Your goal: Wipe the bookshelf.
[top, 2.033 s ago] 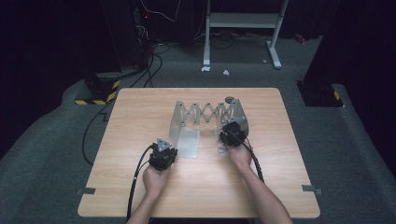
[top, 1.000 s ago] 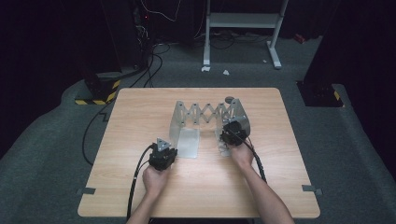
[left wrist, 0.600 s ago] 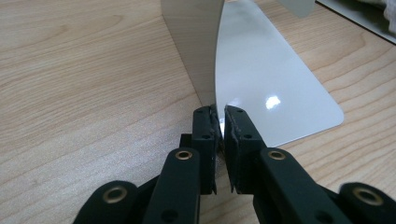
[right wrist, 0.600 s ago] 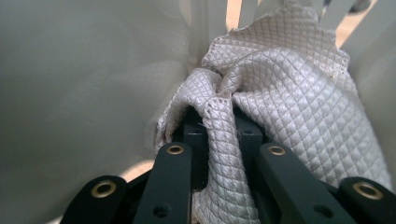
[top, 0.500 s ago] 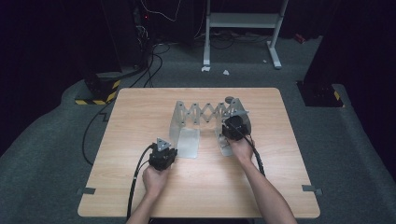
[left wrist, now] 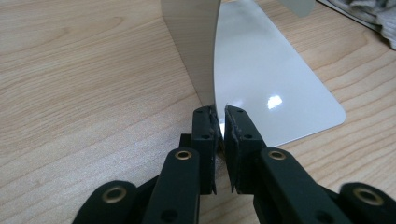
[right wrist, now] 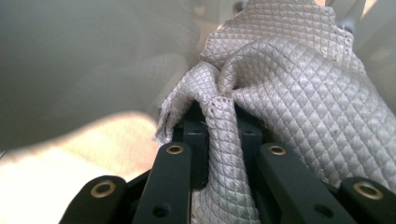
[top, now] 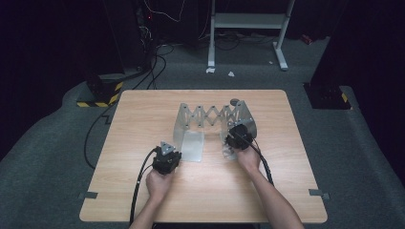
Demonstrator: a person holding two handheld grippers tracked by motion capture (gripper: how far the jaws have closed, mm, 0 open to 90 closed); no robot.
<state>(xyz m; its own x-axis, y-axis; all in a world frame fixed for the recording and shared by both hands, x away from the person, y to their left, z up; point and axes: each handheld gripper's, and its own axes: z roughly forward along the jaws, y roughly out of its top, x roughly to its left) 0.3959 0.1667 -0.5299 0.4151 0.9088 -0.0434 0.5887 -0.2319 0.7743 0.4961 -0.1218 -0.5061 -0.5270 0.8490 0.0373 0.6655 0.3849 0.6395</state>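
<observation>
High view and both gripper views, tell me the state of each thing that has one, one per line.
Expandable metal bookend rack: standing, scissor lattice stretched out.
Its left glossy end plate: foot flat on the table, edge pinched.
Left gripper: shut on that plate's edge.
Grey quilted cloth: crumpled, bunched between jaws.
Right gripper: shut on the cloth.
Wooden table: flat, bare.
</observation>
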